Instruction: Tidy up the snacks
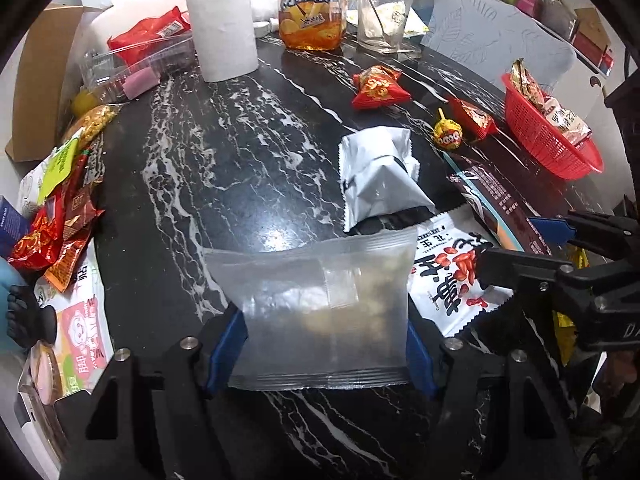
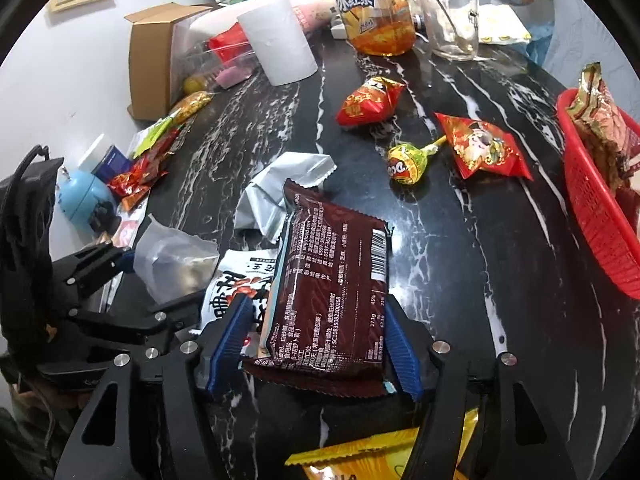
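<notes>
My left gripper (image 1: 324, 320) is shut on a translucent packet (image 1: 320, 304), with a blue pad on each of its side edges, above the black marble table (image 1: 240, 160). My right gripper (image 2: 316, 304) is open around a brown snack packet (image 2: 332, 280). That packet lies partly on a white peanut packet (image 2: 232, 280), and a gap shows beside the left pad. A crumpled silver packet (image 2: 272, 196) lies just beyond. Further off are a lollipop (image 2: 404, 164), two red packets (image 2: 368, 100) (image 2: 484, 148) and a red basket (image 2: 592, 208) holding packets at the right edge.
A paper roll (image 1: 222, 28), an iced tea bottle (image 1: 312, 4) and a glass (image 1: 382, 20) stand at the back. A heap of snack packets (image 1: 60, 208) crowds the left edge by a cardboard box (image 2: 152, 52). A yellow packet (image 2: 380, 456) lies under my right gripper.
</notes>
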Available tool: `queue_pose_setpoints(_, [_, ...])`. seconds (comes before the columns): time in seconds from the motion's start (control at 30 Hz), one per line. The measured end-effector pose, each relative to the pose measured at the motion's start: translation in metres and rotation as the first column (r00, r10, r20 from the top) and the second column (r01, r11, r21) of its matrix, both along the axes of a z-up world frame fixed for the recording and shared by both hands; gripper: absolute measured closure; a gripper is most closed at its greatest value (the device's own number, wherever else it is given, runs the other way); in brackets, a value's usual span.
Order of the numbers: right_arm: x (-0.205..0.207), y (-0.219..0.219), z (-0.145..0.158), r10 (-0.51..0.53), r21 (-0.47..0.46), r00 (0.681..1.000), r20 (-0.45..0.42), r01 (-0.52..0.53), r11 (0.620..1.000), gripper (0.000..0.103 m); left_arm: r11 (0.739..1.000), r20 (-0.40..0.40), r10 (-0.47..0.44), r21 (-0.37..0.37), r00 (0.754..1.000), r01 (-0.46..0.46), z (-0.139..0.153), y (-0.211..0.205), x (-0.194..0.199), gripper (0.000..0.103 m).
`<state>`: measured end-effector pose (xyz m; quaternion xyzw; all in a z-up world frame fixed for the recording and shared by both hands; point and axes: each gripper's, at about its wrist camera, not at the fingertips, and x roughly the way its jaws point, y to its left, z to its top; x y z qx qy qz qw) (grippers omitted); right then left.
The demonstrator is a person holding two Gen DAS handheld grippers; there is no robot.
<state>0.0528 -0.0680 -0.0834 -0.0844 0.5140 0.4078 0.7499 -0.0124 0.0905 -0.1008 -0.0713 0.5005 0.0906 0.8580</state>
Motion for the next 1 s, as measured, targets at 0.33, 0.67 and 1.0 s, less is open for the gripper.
queue_pose_setpoints(0.33, [0.012,-0.002,0.0,-0.03,0.052,0.997,-0.074,0.034,0.998,0.047,0.995,0.025,0.023,-0.095,0.999,-0.02,0.004,0.009,-0.004,0.037])
queue_pose_setpoints(0.67, [0.007,-0.006,0.011,-0.045,0.1,0.999,-0.019,0.046,0.994,0.052,0.994,0.059,0.012,-0.112,0.998,-0.005,0.016,0.009,-0.008,0.037])
queue_pose_setpoints(1.0, [-0.006,-0.007,0.019,-0.017,0.124,1.0,-0.019,0.019,0.992,0.052,0.993,0.101,-0.003,-0.12,0.995,0.015,0.032,0.004,-0.012,0.037])
